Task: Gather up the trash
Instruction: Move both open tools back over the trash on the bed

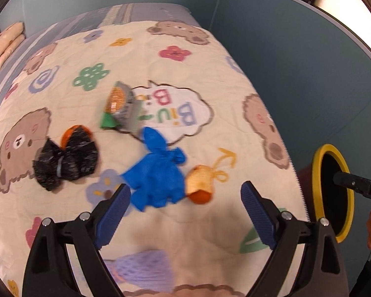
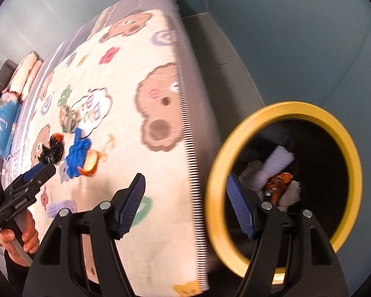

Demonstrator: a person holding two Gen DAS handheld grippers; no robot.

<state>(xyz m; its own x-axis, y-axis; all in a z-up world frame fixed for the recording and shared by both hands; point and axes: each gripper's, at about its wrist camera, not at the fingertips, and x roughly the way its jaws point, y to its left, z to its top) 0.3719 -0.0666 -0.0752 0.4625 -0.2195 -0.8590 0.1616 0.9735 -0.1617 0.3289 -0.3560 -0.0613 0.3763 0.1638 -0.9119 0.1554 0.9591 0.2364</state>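
Left wrist view: our left tongs (image 1: 185, 199) gape empty above blue glove (image 1: 153, 175), lower centre.
Right tongs (image 2: 185, 198): open, empty, beside yellow-rimmed bin (image 2: 284, 110).
Advice: we'd pinch glove's bunched middle.

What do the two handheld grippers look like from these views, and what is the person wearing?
Both the left gripper and the right gripper have black plastic frames with silver bolt heads and blue ribbed pads. The left one's body carries small white lettering, too blurred to read. A dark sleeve shows below the left hand.
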